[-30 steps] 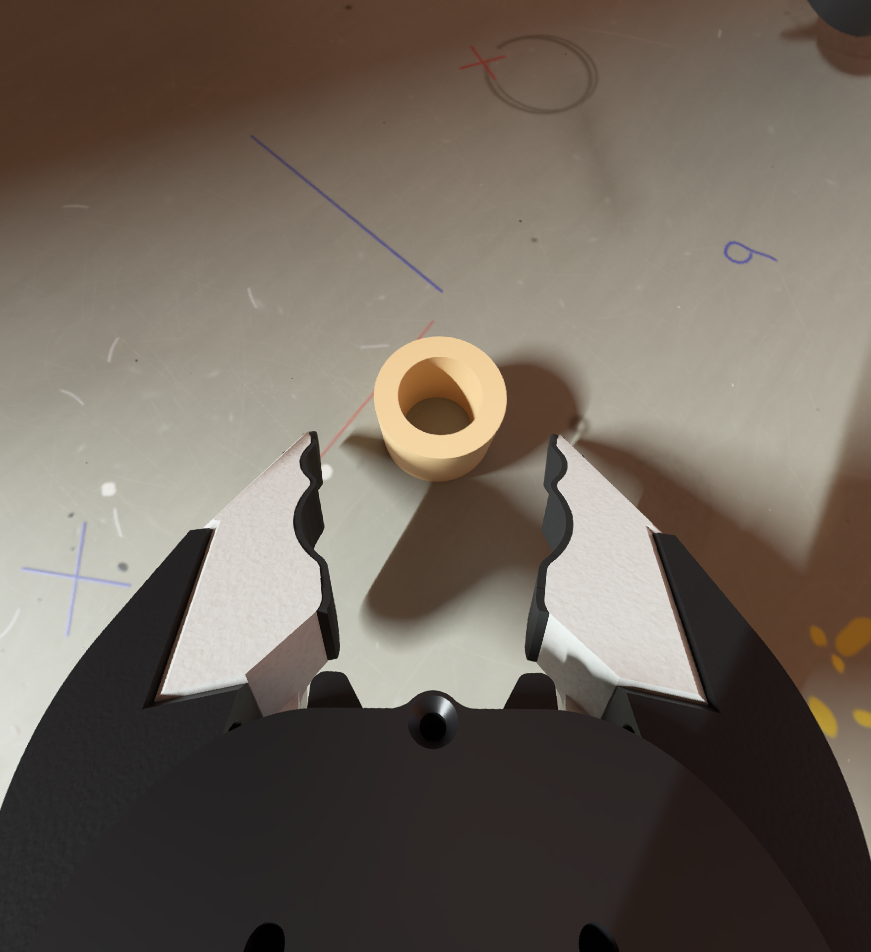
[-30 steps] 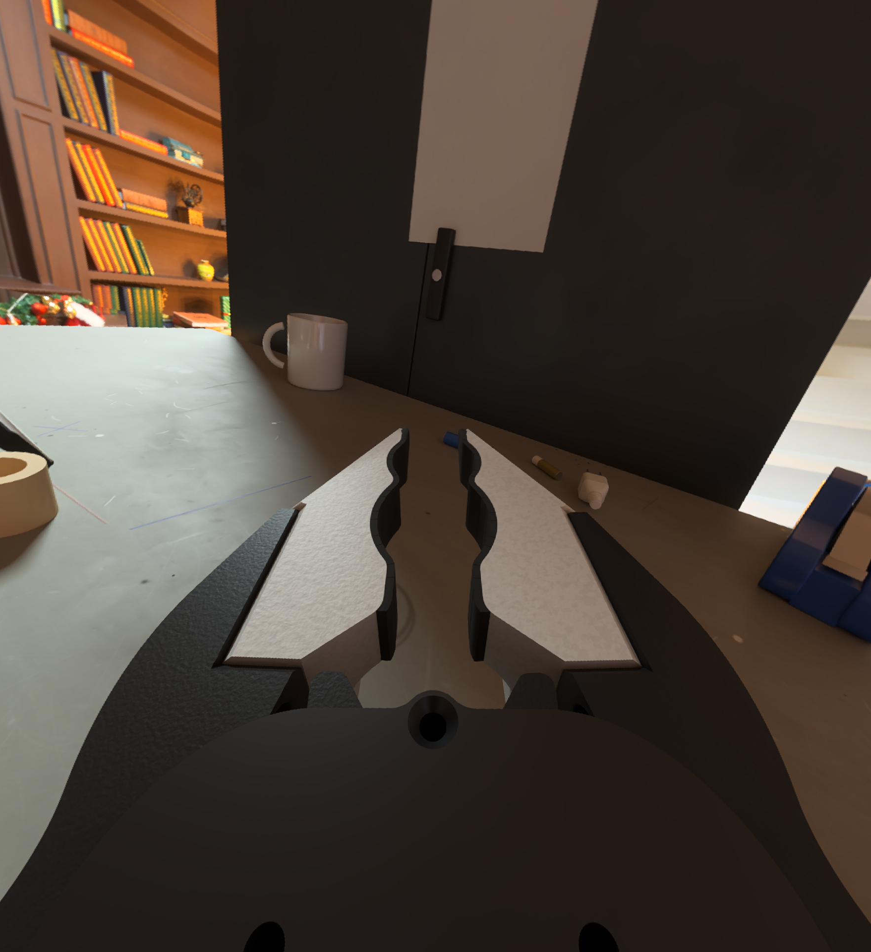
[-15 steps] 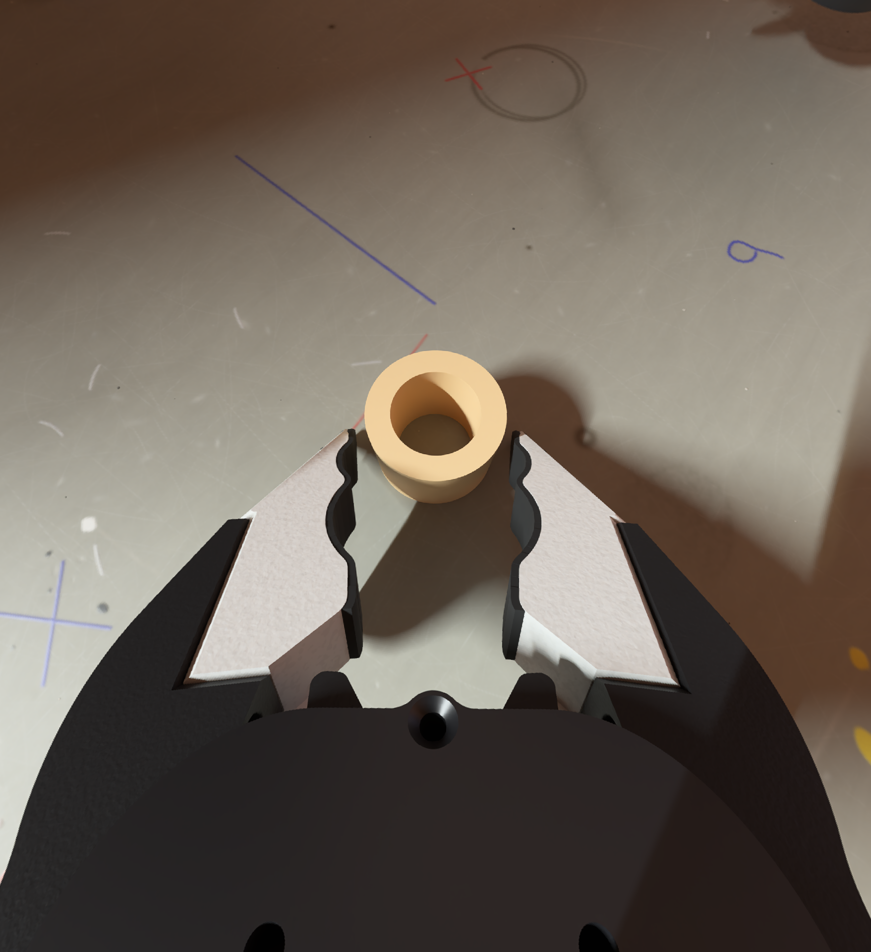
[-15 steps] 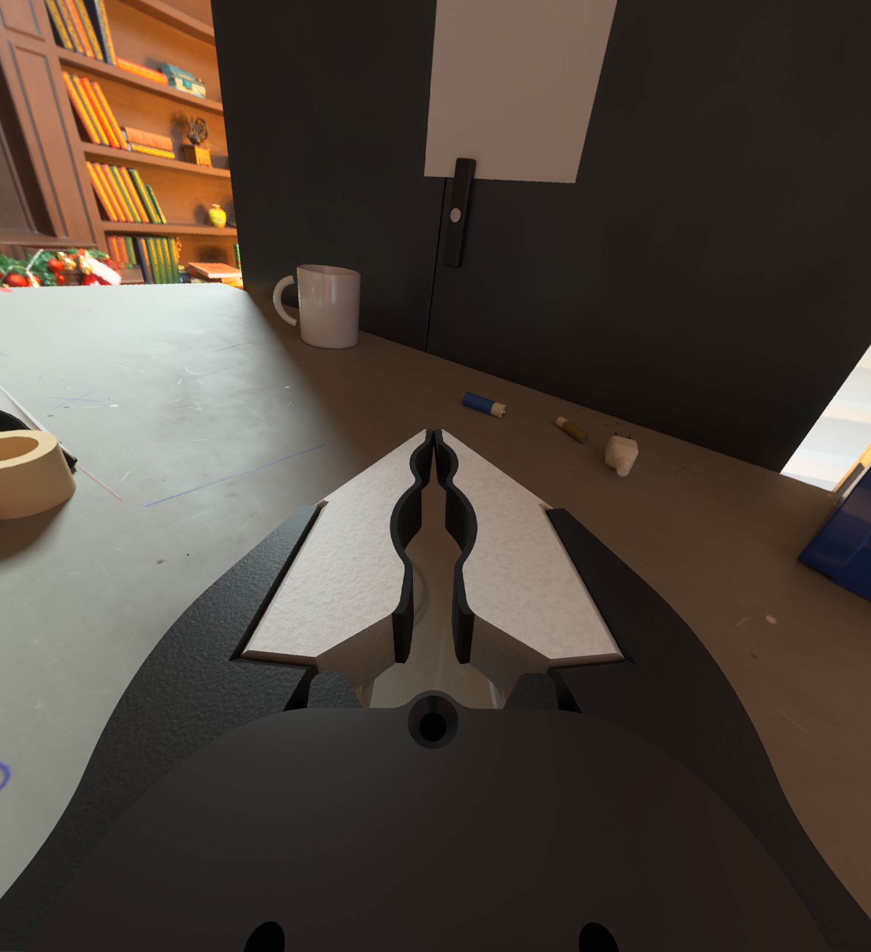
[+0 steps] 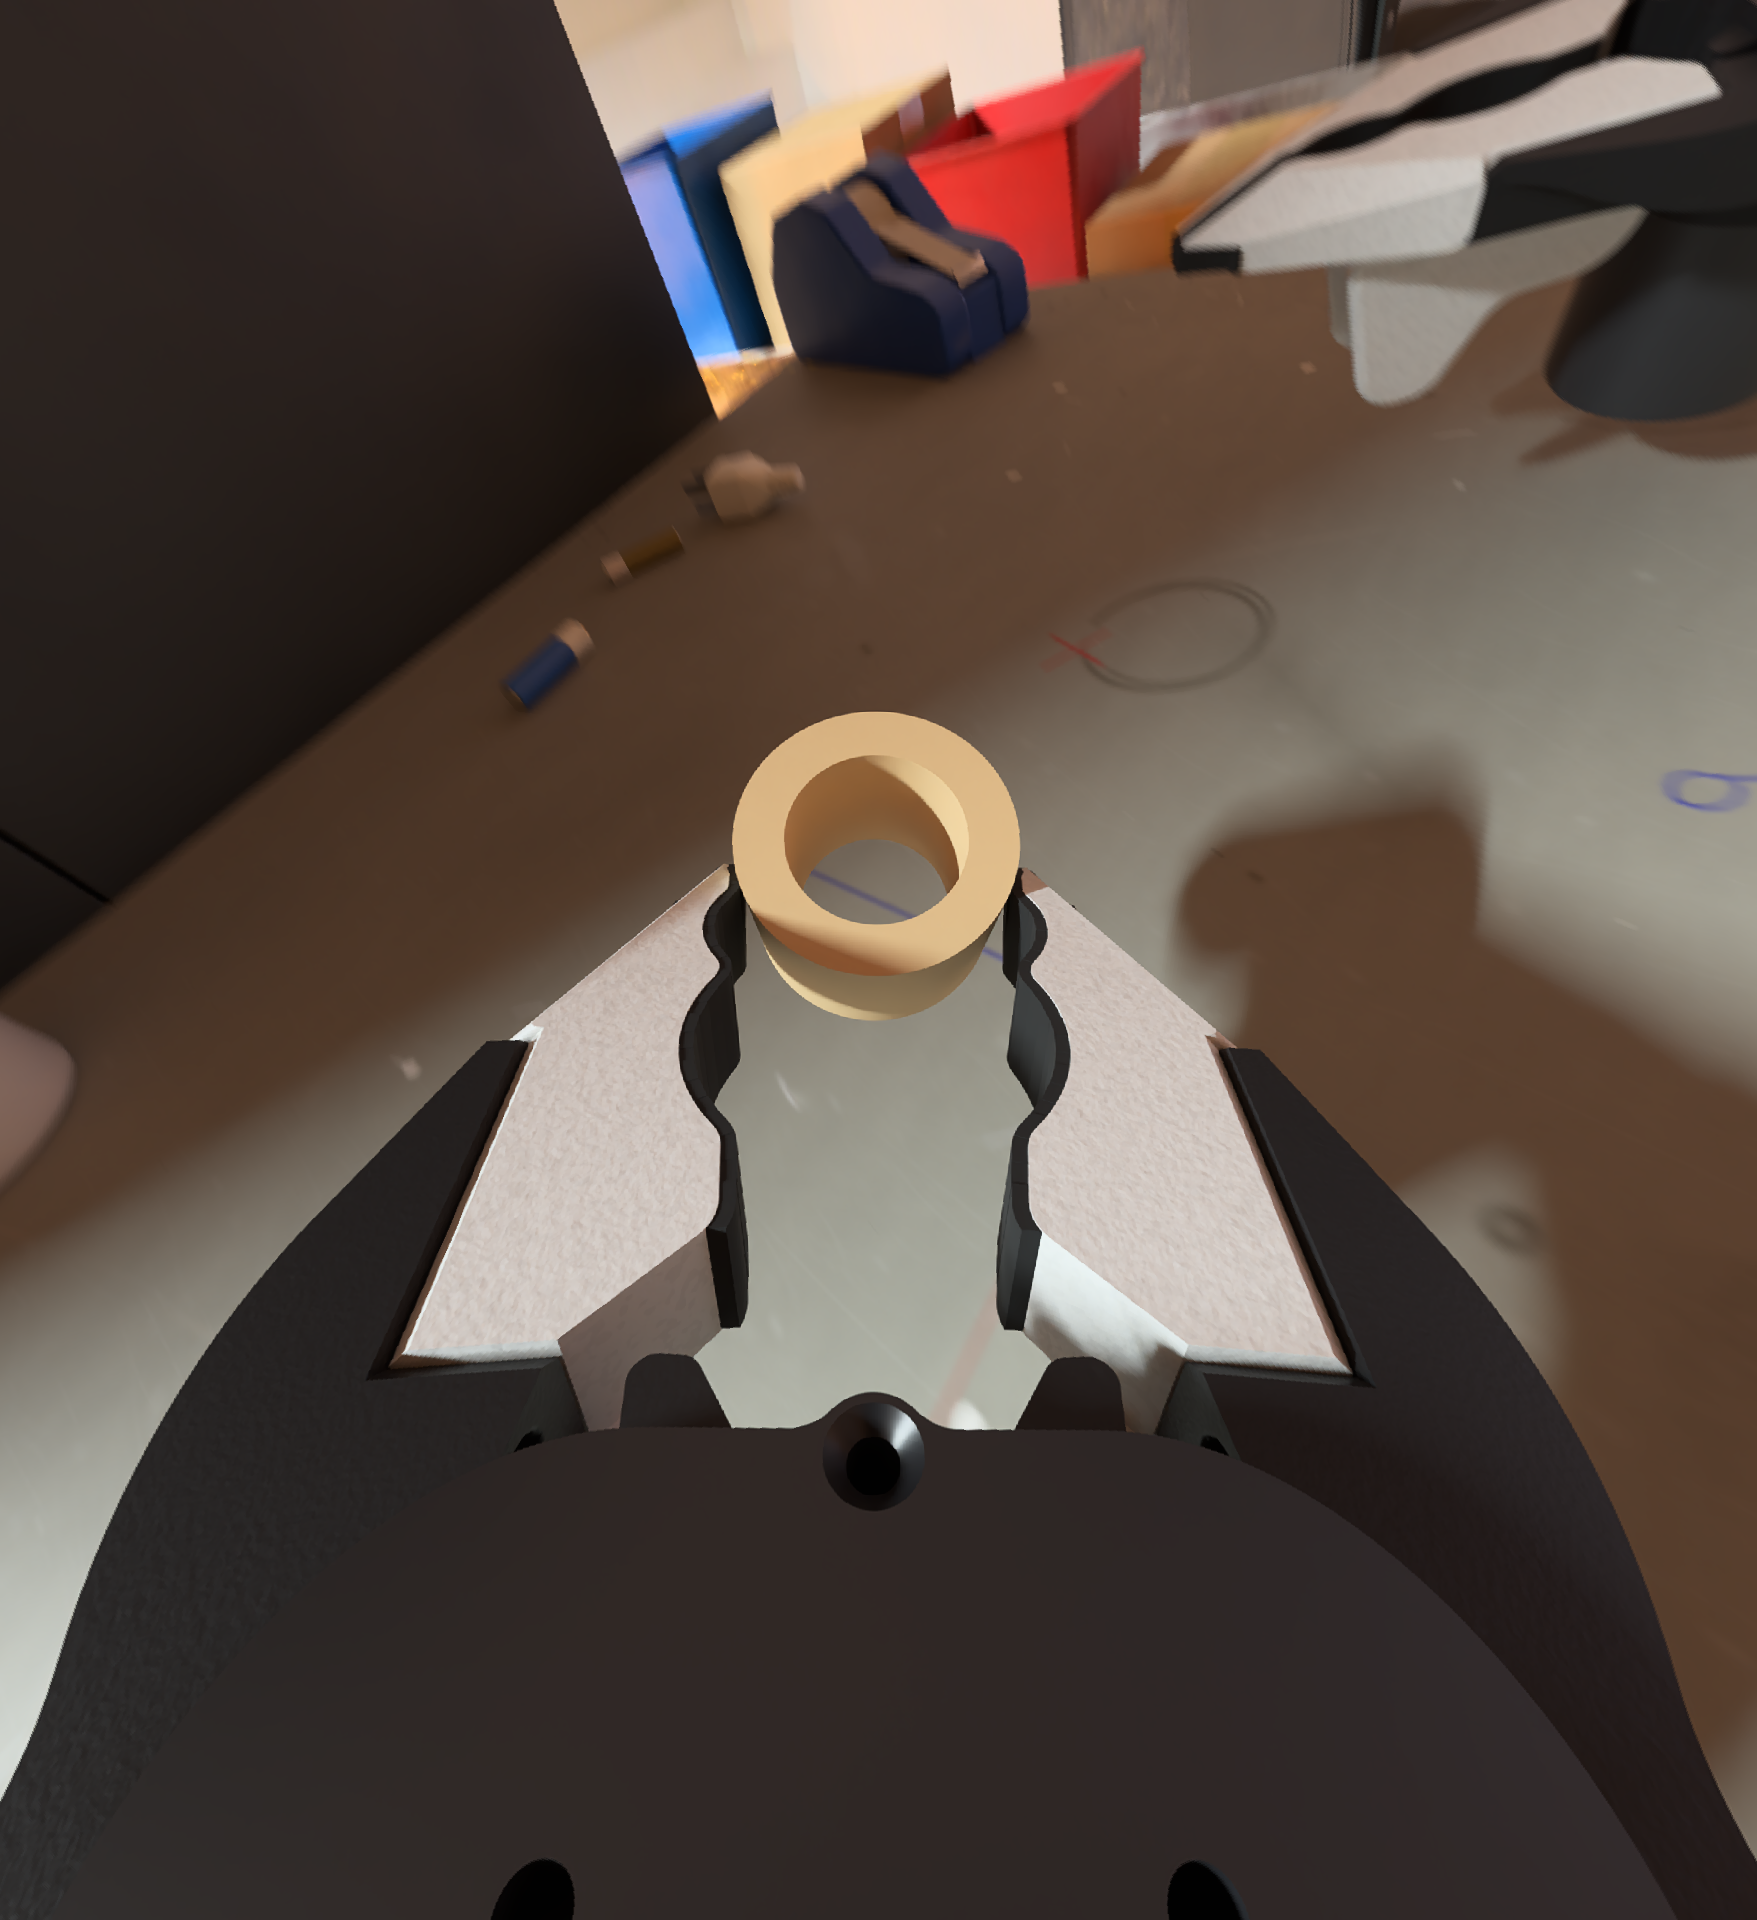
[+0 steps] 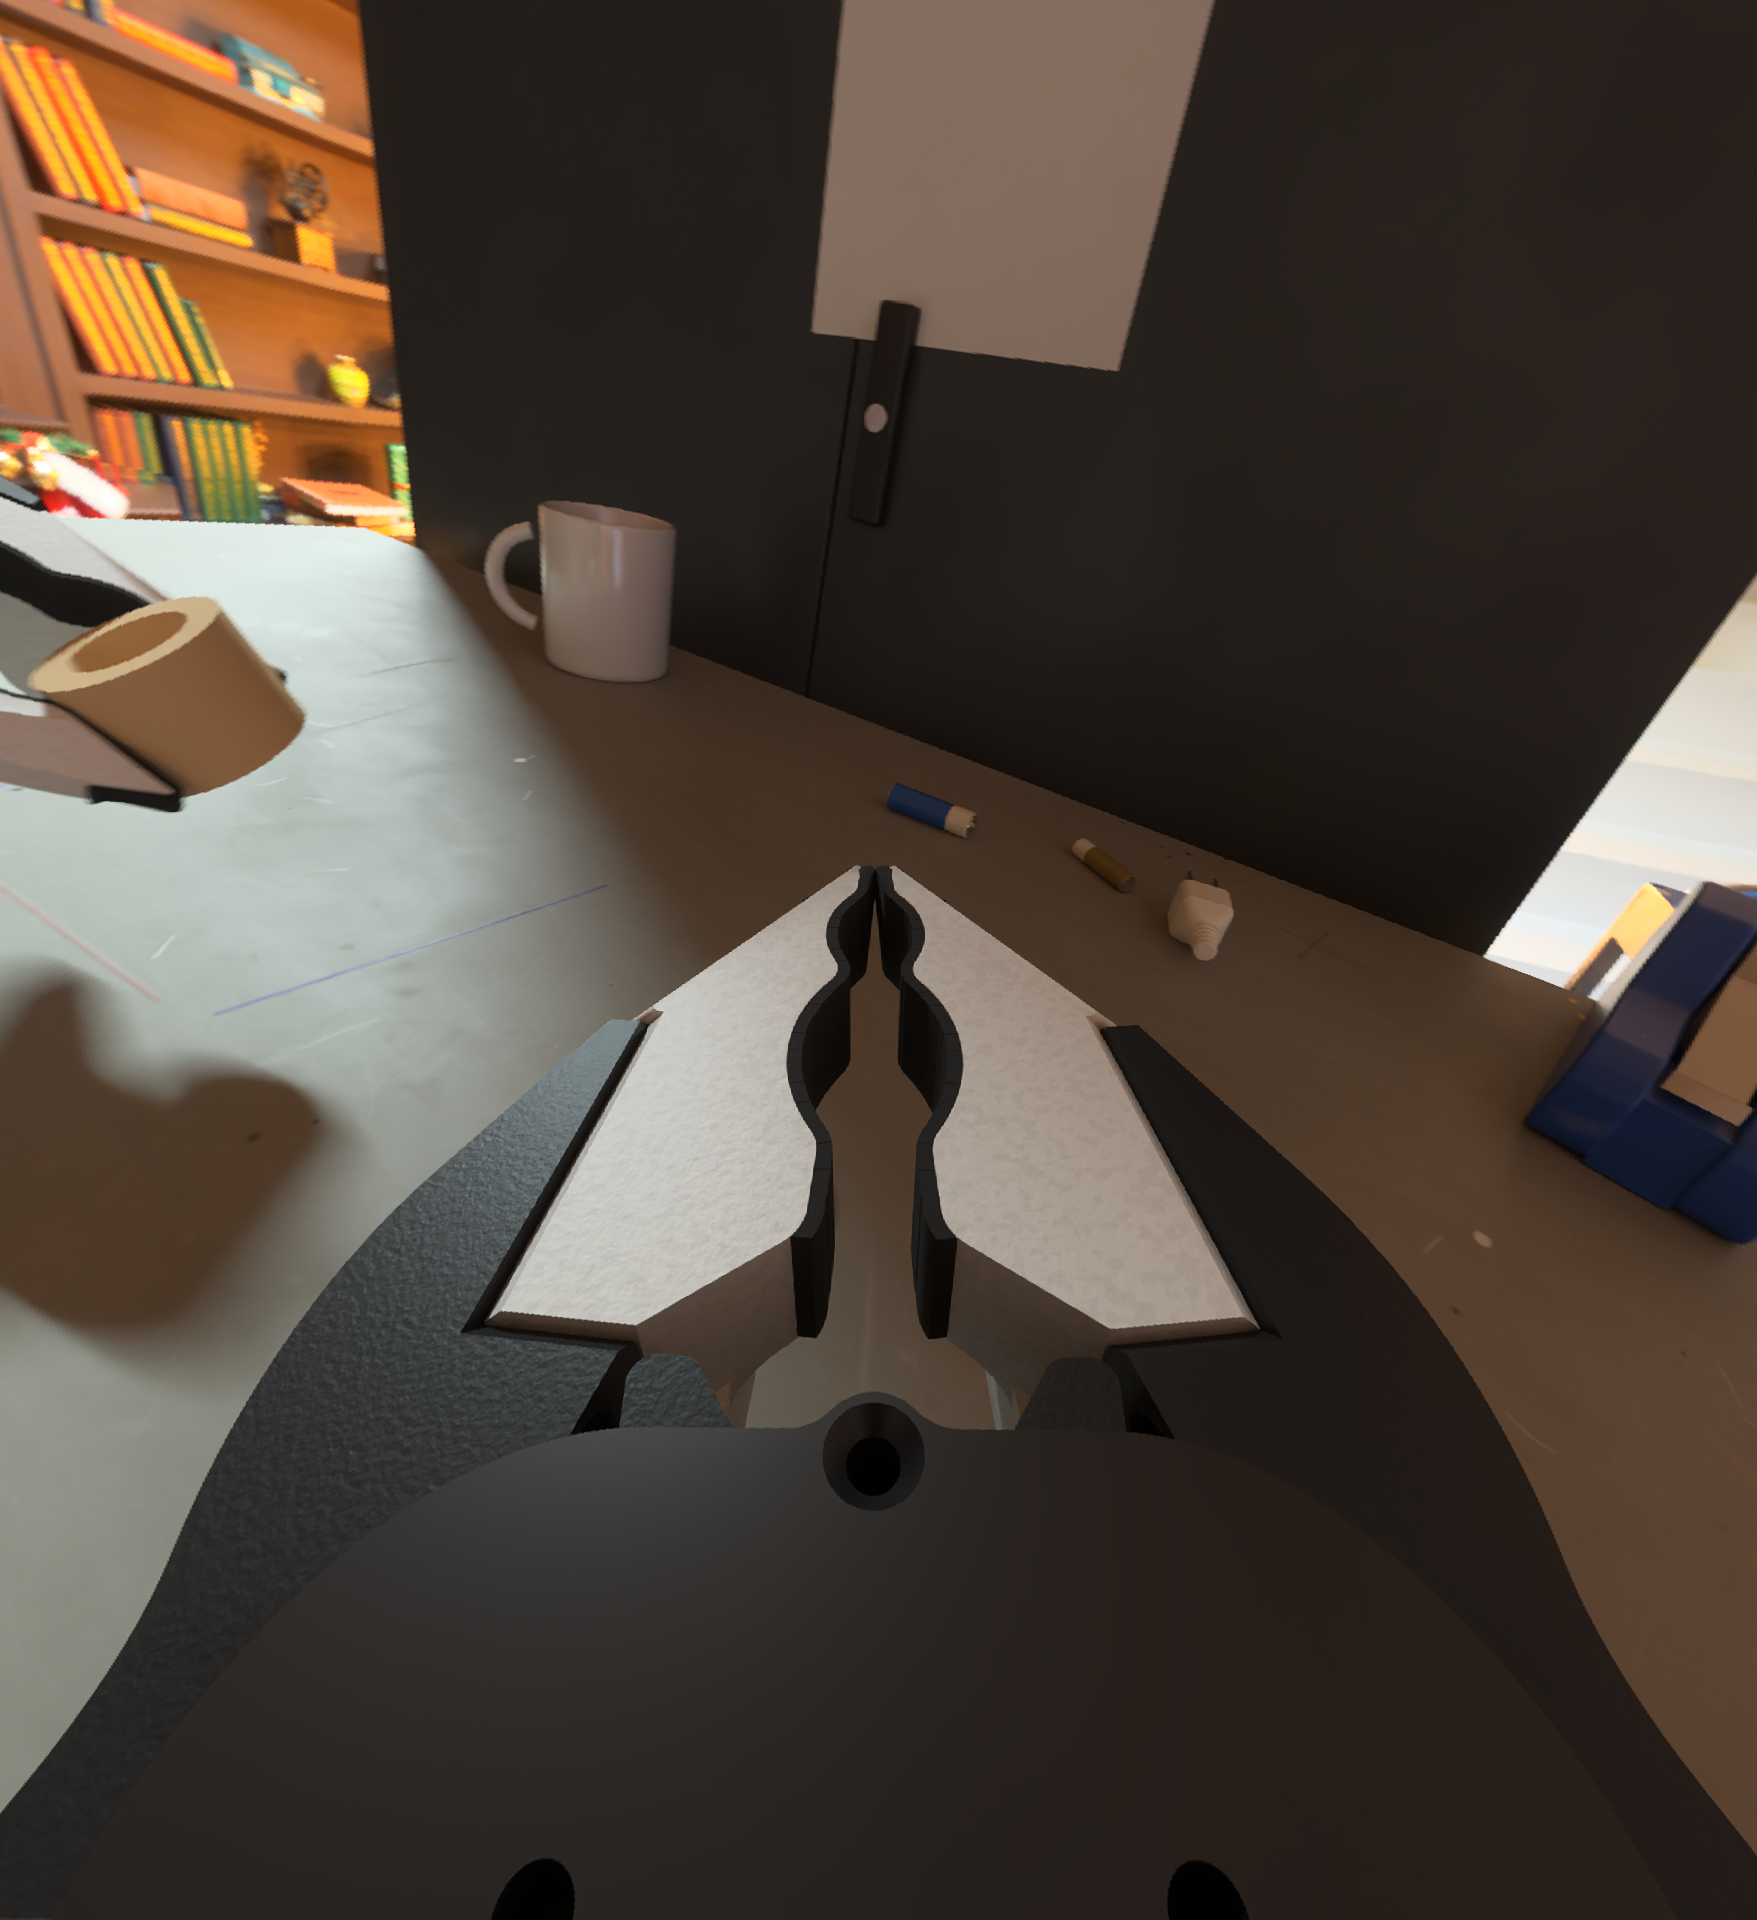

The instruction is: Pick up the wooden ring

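Wooden ring (image 5: 874,868) clamped at the very tips of left gripper (image 5: 874,914), clear of the scuffed grey worktop (image 5: 1476,1039), apparently lifted. Smooth, thick-walled pale cylinder seated between scalloped black pads for side grip. Right gripper (image 6: 874,883) idle, tips nearly touching, empty.

Looks like a home study or office. Scuffed, pen-marked desk (image 6: 541,1039) under the right gripper (image 6: 874,883); white mug (image 6: 604,587) ahead-left, blue tape dispenser (image 6: 1705,1081) to the right. Packed bookshelf (image 6: 178,260) far left.
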You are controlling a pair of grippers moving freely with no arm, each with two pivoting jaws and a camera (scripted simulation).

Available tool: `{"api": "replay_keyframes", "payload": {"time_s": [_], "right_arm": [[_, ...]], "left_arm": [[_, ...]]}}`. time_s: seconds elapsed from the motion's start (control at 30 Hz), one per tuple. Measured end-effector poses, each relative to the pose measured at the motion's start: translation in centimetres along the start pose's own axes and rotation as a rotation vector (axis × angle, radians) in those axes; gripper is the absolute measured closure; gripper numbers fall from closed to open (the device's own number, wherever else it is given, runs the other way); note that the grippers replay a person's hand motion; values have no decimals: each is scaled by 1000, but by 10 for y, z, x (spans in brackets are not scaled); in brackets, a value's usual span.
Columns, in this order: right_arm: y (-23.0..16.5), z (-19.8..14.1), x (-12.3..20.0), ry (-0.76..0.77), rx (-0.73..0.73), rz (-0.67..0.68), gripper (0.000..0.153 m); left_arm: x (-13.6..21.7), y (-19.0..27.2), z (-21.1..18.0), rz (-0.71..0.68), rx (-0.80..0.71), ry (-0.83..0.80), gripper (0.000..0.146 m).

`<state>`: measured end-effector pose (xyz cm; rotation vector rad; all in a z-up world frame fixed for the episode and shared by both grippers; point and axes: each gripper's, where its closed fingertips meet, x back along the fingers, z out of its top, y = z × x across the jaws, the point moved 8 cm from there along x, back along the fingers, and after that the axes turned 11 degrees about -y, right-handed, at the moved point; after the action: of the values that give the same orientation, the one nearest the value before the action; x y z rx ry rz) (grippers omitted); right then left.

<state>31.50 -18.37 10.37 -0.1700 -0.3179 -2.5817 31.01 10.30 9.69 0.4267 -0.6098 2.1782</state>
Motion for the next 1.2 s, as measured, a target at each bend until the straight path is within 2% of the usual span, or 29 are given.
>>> {"api": "replay_keyframes", "payload": {"time_s": [0.07,0.23,0.37,0.7,0.93,1.07,1.2], "right_arm": [[-1,1,-4,-1,-13,-39,153],[-2,10,-23,69,-47,-162,153],[-3,14,-40,92,-36,-222,153],[-8,15,-47,81,-5,-151,153],[-8,14,-49,77,-8,-129,153],[-9,13,-50,67,4,-122,153],[-9,13,-52,62,3,-112,153]], "left_arm": [[-17,-12,6,13,-27,45,96],[-56,-26,13,-103,-105,95,96],[-68,-35,15,-129,-70,126,96],[-66,-34,15,-383,-88,174,96],[-82,-46,19,-646,-104,125,96],[-91,-41,20,-690,-149,31,96],[-92,-41,20,-687,-152,35,96]]}}
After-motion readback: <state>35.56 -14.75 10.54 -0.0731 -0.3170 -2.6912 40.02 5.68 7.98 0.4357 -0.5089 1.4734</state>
